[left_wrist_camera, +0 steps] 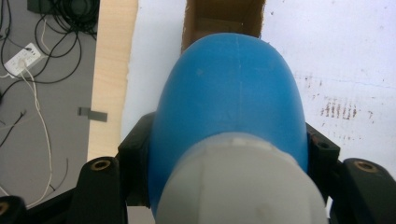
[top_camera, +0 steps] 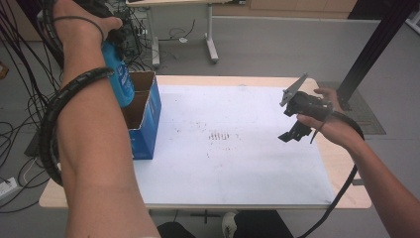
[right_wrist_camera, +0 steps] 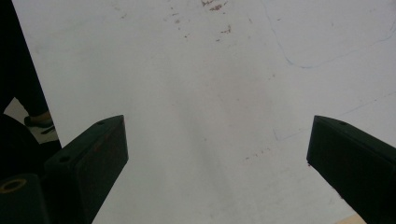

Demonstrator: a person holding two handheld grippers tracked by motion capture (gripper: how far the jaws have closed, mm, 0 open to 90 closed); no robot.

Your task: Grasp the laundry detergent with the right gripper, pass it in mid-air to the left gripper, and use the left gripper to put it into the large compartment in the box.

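One blue bottle [top_camera: 120,79] clamped in left gripper [left_wrist_camera: 229,154], hanging over one open cardboard box [top_camera: 146,116] at table's 9 o'clock. Right gripper [top_camera: 296,130] jaws apart, empty, 3 o'clock.

No legible text on bottle [top_camera: 120,79] or box [top_camera: 148,124]

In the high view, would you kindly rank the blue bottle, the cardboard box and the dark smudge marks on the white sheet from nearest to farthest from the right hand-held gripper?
1. Smudge marks, mid-sheet, left of the right hand-held gripper.
2. Cardboard box, on the sheet's left edge.
3. Blue bottle, held above the box, farthest left.
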